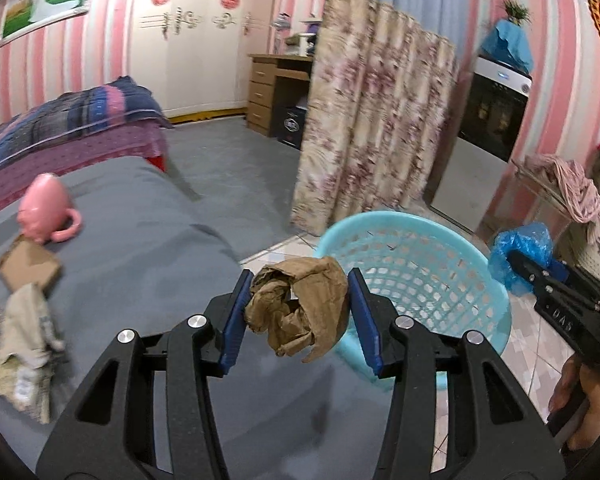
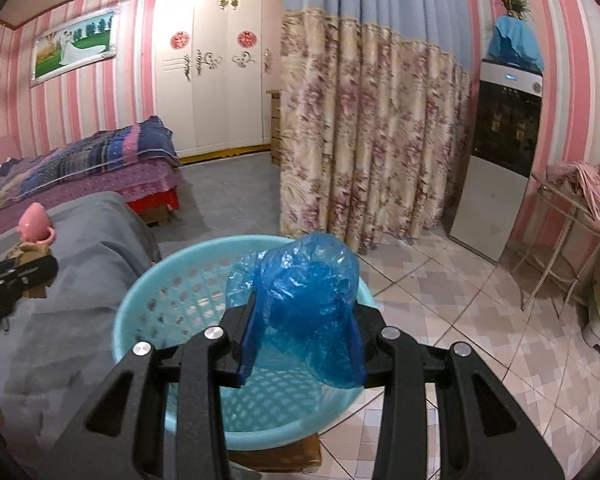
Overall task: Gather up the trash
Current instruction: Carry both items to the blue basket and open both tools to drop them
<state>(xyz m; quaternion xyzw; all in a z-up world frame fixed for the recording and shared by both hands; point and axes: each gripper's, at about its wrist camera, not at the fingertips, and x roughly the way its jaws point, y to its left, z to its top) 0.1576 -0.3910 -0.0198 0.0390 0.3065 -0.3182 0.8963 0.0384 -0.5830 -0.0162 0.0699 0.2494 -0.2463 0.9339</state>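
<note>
Pink-striped bedroom — grey bedspread (image 1: 140, 240) beside turquoise basket (image 2: 148, 292), tiled floor (image 2: 440, 300).

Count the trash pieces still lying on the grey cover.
2: a cardboard piece beside the pink mug, and a crumpled wrapper nearer the camera. More may lie outside the view at the left edge.

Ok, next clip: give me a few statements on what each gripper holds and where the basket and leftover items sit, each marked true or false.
1. The left gripper holds crumpled brown paper. True.
2. The right gripper is empty. False: it holds a crumpled blue plastic bag.
3. The turquoise basket already contains trash. False: what shows of its inside looks empty.
4. A pink mug sits on the grey cover. True.
5. The cardboard piece lies in the basket. False: it lies on the grey cover.
</note>
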